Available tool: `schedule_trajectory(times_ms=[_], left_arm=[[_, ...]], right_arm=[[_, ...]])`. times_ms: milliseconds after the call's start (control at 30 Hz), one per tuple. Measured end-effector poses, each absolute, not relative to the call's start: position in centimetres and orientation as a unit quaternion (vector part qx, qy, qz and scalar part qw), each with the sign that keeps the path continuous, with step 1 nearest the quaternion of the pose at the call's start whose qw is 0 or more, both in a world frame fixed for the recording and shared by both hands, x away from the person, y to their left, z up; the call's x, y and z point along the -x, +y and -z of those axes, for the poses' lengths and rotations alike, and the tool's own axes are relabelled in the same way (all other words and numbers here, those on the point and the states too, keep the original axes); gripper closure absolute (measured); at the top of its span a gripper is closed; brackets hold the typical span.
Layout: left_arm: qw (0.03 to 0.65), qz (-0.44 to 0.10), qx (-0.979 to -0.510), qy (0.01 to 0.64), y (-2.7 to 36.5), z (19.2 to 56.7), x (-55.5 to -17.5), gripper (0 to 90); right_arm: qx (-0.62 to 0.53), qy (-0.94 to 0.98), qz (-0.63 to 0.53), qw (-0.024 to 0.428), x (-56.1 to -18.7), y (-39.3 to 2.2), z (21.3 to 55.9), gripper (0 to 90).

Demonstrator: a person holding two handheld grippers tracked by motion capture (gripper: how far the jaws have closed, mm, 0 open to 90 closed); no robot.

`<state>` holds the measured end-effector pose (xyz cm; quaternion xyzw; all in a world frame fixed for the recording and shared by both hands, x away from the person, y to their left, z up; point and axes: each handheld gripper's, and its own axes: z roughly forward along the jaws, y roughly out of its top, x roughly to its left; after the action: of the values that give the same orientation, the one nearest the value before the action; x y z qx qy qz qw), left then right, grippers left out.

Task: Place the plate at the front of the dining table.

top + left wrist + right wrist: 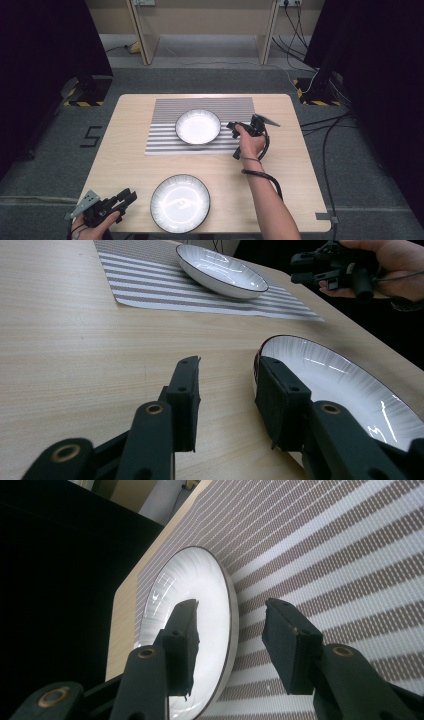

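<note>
Striped placemat (165,142), wooden table (125,165), floor cables (330,130)

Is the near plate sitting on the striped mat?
No, in the high view the near plate rests on bare table; the far plate sits on the striped mat.

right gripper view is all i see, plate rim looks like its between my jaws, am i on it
observer: no. In the left gripper view the right gripper hangs in the air beside the plate on the striped mat, with a gap between them.
operator: any other plate around
observer: yes, a second plate lies off the mat, toward the bottom of the high view.
operator: left gripper near it
observer: the left gripper is just left of it, jaws open, nothing between them.
</note>
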<state>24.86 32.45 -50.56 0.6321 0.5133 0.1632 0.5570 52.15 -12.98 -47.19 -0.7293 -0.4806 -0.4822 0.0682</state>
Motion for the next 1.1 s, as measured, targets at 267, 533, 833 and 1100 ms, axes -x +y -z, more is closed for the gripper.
schedule_trajectory(times_ms=[267,533,833,1100], left_arm=[[0.558,-0.163,-0.629,0.515,32.5,50.5,-24.8,61.0],[0.557,-0.165,-0.63,0.515,32.5,50.5,-24.8,61.3],[0.558,-0.165,-0.631,0.513,32.4,50.5,-24.8,61.6],[0.558,-0.164,-0.632,0.512,32.2,50.5,-24.8,61.9]], right_arm=[[0.726,-0.487,0.48,0.07,-50.9,-14.1,46.9,56.2],[0.722,-0.492,0.482,0.067,-49.7,-14.9,46.4,56.4],[0.722,-0.492,0.482,0.059,-47.8,-15.9,47.0,57.0],[0.722,-0.49,0.484,0.065,-46.3,-16.9,47.7,56.8]])
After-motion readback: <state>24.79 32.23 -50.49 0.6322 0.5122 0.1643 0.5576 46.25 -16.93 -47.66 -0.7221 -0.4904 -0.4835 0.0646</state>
